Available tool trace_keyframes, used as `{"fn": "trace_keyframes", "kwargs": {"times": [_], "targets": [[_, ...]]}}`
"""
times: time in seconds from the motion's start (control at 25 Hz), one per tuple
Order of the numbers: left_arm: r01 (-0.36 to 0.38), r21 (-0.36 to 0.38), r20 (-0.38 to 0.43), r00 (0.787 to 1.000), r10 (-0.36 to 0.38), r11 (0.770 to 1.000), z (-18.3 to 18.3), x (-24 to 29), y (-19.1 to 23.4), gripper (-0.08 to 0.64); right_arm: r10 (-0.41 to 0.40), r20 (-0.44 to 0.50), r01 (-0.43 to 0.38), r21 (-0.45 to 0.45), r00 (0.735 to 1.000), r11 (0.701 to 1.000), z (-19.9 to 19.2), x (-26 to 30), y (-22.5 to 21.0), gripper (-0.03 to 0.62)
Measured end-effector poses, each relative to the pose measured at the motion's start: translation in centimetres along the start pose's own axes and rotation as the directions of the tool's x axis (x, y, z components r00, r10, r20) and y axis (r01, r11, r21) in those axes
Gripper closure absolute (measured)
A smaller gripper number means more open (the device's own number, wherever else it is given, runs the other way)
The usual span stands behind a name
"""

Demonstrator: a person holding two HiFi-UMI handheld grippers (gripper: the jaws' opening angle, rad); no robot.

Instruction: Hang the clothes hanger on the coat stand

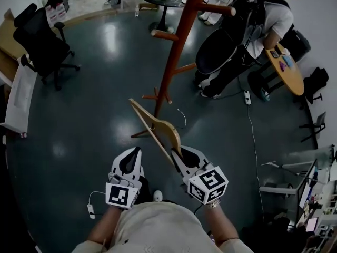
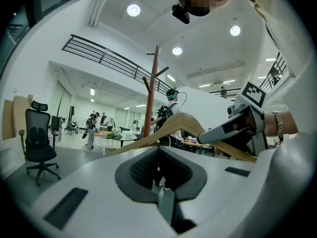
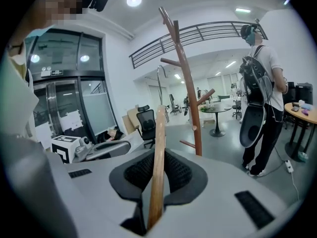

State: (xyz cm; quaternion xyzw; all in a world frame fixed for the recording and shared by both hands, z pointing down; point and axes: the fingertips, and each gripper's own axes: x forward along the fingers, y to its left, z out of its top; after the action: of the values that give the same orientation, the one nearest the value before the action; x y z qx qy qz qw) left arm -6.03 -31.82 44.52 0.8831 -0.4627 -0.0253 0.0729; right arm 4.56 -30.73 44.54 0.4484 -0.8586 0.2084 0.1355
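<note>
Jaws of the right gripper clamp one arm of the wooden hanger; head view, hanger well short of the coat stand. Left gripper view: left gripper closed, empty. Right gripper view: hanger arm upright in the grip. Risk: held at one end, it may pivot and miss a peg.

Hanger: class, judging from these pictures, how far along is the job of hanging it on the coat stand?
Done: the hanger is picked up, with the right tool shut on one of its wooden arms. In hand: it is held out toward the coat stand, apart from it. The left tool is shut and empty. Left: lift the hanger and hang it on a peg.
</note>
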Motion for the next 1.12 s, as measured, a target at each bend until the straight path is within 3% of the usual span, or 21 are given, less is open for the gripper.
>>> {"fn": "trace_keyframes", "kwargs": {"times": [0.2, 0.4, 0.56, 0.76, 1.12], "targets": [[0.047, -0.016, -0.003, 0.999, -0.047, 0.999, 0.0, 3.4, 1.3, 0.546, -0.032, 0.021, 0.032, -0.035, 0.999, 0.999, 4.0, 1.8, -1.9, 0.523], [0.067, -0.028, -0.008, 0.998, -0.067, 0.997, 0.3, 6.1, 3.9, 0.546, -0.051, 0.068, 0.050, 0.014, 0.996, 0.999, 9.1, 3.1, -3.9, 0.523], [0.052, -0.023, -0.022, 0.998, -0.053, 0.998, -0.5, 7.4, 7.3, 0.546, -0.085, 0.079, 0.088, -0.037, 0.993, 0.995, 11.6, 4.7, -5.1, 0.523], [0.091, -0.013, -0.028, 0.995, -0.092, 0.996, 0.3, 9.8, 9.4, 0.546, -0.130, 0.083, 0.138, -0.089, 0.988, 0.986, 14.5, 6.7, -6.3, 0.523], [0.191, -0.051, 0.019, 0.982, -0.190, 0.980, 1.4, 13.3, 11.0, 0.546, -0.084, 0.070, 0.093, -0.138, 0.994, 0.986, 17.9, 10.6, -8.5, 0.523]]}}
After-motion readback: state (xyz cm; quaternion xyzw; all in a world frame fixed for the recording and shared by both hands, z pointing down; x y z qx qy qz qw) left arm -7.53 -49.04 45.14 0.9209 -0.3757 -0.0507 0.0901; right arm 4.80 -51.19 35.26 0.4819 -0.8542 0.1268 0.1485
